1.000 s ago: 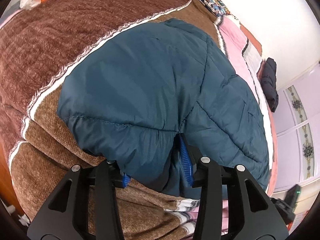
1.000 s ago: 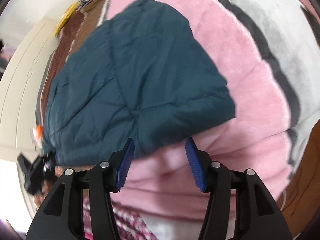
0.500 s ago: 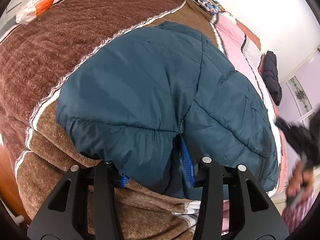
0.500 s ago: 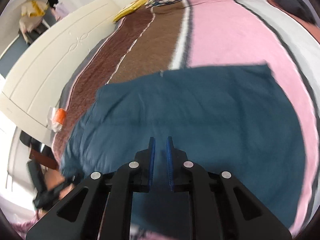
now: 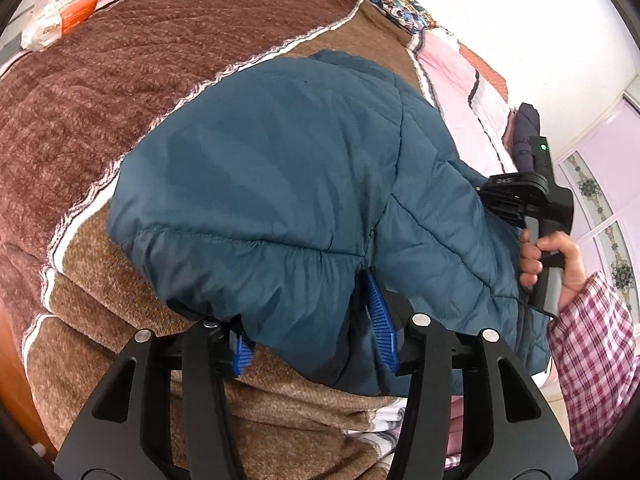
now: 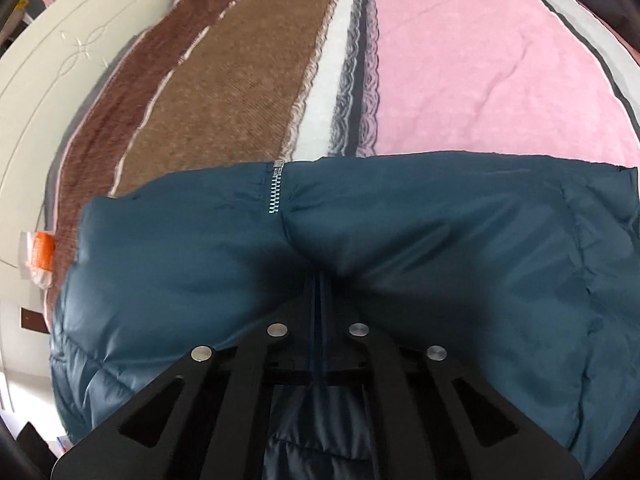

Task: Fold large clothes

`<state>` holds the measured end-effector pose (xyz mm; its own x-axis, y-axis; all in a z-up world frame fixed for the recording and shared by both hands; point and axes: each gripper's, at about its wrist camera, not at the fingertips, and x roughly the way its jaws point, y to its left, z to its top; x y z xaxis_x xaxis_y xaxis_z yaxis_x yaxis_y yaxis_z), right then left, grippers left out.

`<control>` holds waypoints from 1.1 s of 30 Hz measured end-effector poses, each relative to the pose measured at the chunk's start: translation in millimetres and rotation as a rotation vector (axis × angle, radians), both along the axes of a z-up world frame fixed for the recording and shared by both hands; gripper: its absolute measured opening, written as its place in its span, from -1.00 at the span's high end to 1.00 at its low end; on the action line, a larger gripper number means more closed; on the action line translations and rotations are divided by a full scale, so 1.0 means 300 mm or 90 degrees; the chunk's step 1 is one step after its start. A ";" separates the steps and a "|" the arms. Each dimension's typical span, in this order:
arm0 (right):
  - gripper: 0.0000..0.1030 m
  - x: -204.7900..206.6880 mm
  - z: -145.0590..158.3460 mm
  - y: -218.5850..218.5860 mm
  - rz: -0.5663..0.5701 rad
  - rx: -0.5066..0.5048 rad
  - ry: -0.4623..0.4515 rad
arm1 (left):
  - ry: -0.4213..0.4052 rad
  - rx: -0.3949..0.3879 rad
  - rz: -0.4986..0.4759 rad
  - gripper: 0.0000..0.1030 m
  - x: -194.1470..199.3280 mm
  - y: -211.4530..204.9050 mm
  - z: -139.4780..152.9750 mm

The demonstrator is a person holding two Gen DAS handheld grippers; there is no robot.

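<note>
On the striped blanket (image 5: 168,92), the teal jacket (image 5: 280,168) lies folded, its near edge between the opening left gripper (image 5: 312,332) and pinched by the clenched right gripper (image 6: 318,280).

A home bedroom: a wide bed under a striped fleece blanket (image 5: 168,80) in brown, white and pink, a patterned pillow (image 5: 396,4) at its far edge, and a cream carved headboard (image 6: 68,56) along its side. A white wall (image 5: 520,20), ornamented pale wardrobe doors (image 5: 600,196) and dark clothing (image 5: 524,136) at the bed's edge show it too
</note>
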<state>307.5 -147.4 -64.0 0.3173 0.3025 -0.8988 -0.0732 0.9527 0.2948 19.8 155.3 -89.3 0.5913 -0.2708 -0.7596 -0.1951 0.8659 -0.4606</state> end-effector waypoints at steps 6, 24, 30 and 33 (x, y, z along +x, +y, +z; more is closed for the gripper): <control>1.00 0.038 -0.043 0.015 -0.006 -0.012 0.027 | -0.007 -0.001 0.003 -0.05 0.009 -0.004 0.008; 1.00 -0.197 0.209 -0.021 0.023 0.053 -0.074 | -0.009 -0.011 0.034 0.21 -0.007 -0.010 0.030; 1.00 -0.372 0.155 -0.003 0.078 0.091 -0.032 | -0.006 -0.003 0.039 0.21 -0.008 -0.019 0.036; 1.00 -0.354 0.067 0.001 0.066 0.066 0.013 | -0.014 0.004 0.034 0.21 -0.011 -0.025 0.045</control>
<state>201.3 -147.0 -43.8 0.2614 0.4235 -0.8674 -0.1621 0.9051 0.3931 16.6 147.9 -75.7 0.6210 -0.2334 -0.7482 -0.2319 0.8572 -0.4599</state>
